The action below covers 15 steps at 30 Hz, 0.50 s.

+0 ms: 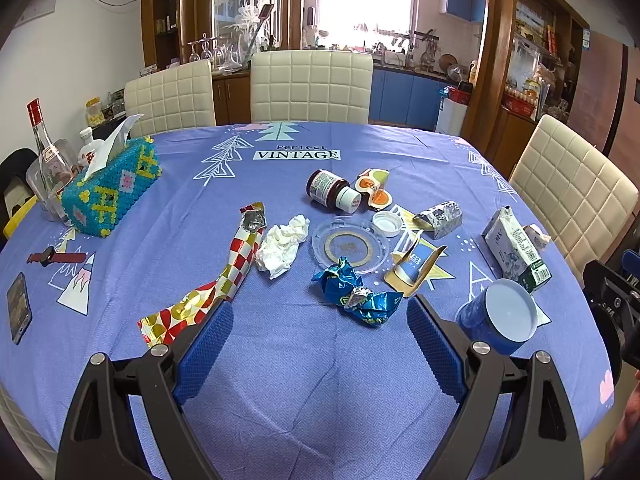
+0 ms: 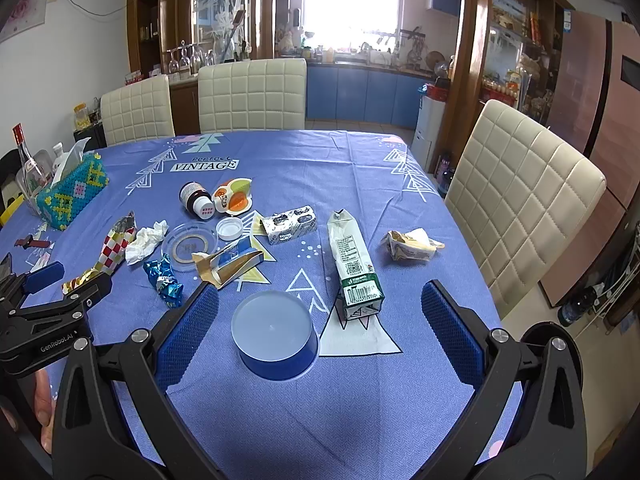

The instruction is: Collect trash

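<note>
A: Entry. My left hand-held gripper stands wide, nothing between the pads, above bare desk. My right hand-held gripper is also wide and empty.

B: Where is the trash?

A: Just ahead of the left fingertips: a crumpled blue wrapper, and by the left finger a checked foil wrapper. A tissue wad lies further on. Between the right fingers sits an upturned blue cup; a milk carton lies just ahead to the right.

B: Handling?

A: My judgement: the wrapper is light, crinkly and probably slippery, so pinch its bunched middle. The carton looks stiffer; grip across its narrow sides.

B: View differences?

A: Only the right camera shows the crumpled paper beyond the carton. Only the left shows the phone.
</note>
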### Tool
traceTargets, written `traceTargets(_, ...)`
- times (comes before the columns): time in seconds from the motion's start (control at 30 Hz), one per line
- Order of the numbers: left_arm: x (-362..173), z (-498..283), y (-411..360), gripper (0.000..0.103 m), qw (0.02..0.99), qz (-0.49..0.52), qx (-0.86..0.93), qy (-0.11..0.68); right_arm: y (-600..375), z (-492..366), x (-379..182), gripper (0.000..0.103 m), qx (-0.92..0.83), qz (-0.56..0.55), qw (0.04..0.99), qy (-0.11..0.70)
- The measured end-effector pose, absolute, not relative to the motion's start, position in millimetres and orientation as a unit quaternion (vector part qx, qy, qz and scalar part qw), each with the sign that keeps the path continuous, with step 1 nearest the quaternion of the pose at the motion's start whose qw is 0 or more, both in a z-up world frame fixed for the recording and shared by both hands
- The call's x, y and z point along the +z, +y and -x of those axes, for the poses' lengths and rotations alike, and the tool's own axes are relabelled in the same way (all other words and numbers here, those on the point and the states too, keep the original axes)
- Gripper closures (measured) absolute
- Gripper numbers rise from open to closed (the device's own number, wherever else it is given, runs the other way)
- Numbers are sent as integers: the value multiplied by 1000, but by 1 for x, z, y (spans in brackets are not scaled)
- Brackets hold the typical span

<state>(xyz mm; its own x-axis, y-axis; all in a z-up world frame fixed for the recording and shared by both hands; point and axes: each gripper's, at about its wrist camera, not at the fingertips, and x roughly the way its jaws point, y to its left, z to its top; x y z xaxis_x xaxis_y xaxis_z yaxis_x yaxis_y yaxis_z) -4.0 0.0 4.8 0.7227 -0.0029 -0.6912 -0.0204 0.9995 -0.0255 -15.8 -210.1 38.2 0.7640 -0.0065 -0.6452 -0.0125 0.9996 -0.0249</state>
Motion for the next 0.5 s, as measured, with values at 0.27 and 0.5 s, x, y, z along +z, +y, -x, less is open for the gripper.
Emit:
traceTargets(0.27, 5, 4, 0, 17, 927, 16, 4, 374, -211, 16, 38, 3, 1, 15, 939, 344)
traceTargets(0.5, 5, 4, 0, 17, 927, 16, 4, 374, -211, 16, 38, 3, 0, 16, 939, 345)
